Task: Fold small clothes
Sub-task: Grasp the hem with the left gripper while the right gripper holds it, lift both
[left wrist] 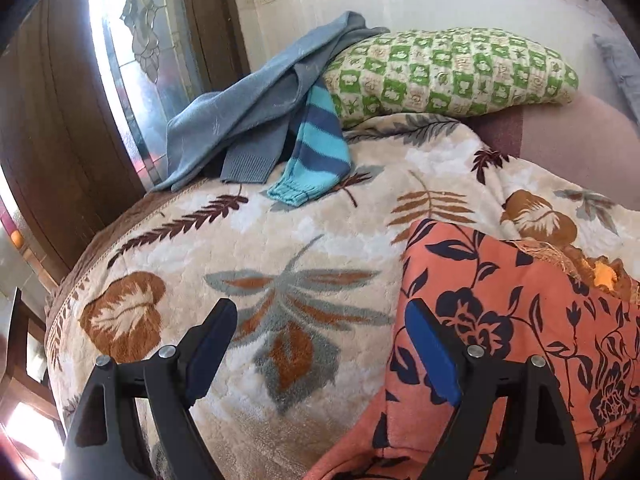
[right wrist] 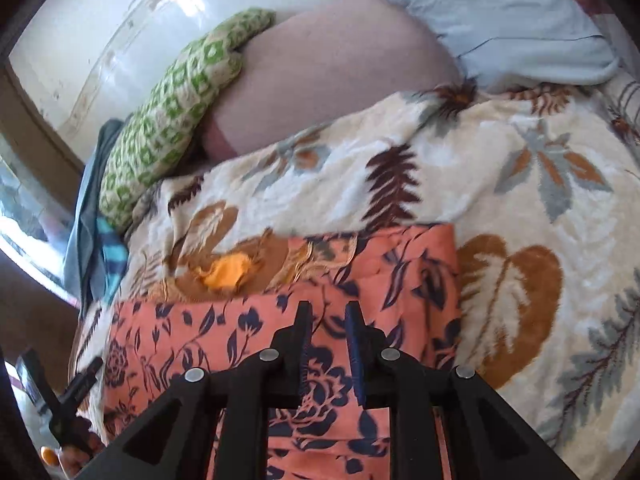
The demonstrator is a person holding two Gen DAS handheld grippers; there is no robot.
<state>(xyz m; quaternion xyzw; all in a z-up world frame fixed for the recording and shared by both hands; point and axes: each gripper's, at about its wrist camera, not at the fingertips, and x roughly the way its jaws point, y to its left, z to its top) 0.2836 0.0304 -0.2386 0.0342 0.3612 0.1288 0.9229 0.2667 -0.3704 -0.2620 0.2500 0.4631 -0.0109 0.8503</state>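
Left tool (left wrist: 320,340) spread wide above the blanket (left wrist: 240,240), gripping nothing, one pad just over the left edge of the orange floral garment (left wrist: 500,320). Right tool (right wrist: 328,320) narrowed to a slim gap over the same garment (right wrist: 240,328), cloth visible between the pads; possibly pinching a fold, though contact cannot be told from this angle. Garment spread flat on the leaf-patterned blanket, an orange-yellow inner patch (right wrist: 226,270) showing at its far edge. Further toward the bed's head: a striped blue knit sleeve (left wrist: 316,152) and grey-blue sweater (left wrist: 248,112) heaped at the window-side corner, leaning on a green checked pillow (left wrist: 452,68). Pale blue pillow (right wrist: 500,20) at the opposite corner.
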